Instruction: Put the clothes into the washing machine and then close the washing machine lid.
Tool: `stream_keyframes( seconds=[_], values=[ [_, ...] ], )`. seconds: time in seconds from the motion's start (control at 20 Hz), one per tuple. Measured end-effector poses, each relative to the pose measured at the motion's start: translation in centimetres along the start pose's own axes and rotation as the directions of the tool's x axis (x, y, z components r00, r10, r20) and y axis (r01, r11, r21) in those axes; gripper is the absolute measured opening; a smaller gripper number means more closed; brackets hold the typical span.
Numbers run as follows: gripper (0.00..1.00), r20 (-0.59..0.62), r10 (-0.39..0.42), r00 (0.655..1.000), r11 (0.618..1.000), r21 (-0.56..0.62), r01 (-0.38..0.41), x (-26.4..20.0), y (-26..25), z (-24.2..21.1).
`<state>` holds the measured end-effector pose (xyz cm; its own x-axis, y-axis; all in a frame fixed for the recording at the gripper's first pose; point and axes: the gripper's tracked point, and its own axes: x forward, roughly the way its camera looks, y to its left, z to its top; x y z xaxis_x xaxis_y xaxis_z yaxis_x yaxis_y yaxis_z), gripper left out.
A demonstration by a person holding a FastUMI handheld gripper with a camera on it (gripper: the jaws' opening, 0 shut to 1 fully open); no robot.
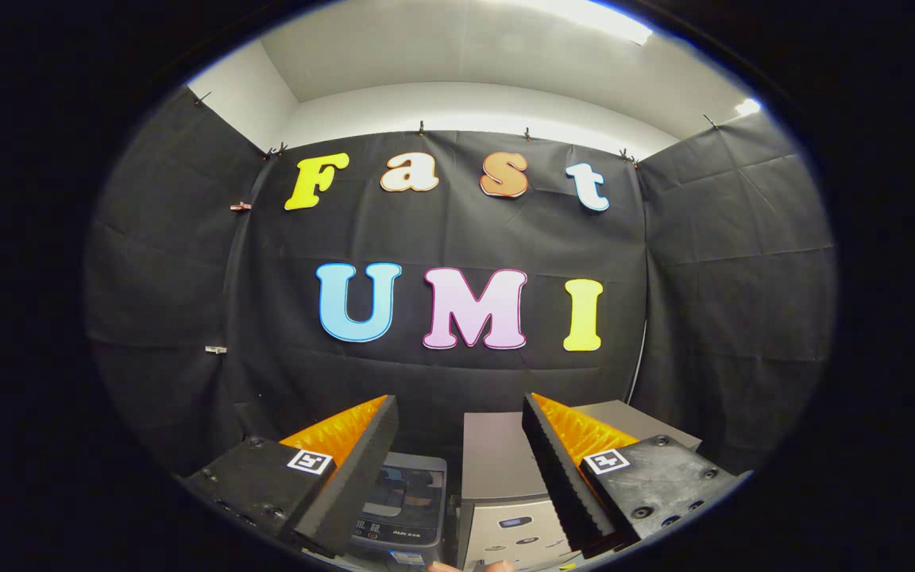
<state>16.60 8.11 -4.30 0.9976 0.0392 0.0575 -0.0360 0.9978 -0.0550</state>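
I hold the gripper (457, 465) wide open and empty. The small grey top-loading washing machine (402, 500) stands below, just ahead of its fingers; clothes I cannot locate.

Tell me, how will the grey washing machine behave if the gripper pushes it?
Grey washing machine, seen beyond the open gripper: boxy and hard-looking, so probably stiff and unlikely to roll. Its smooth panels may be slippery; it may slide if light.
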Motion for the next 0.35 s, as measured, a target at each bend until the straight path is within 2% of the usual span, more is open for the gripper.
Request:
stream_keyframes(
  seconds=[0.35],
  values=[
    [0.99, 0.021, -0.009, 1.000, 1.000, -0.015, 0.010, -0.36, -0.18, 0.76]
  ],
)
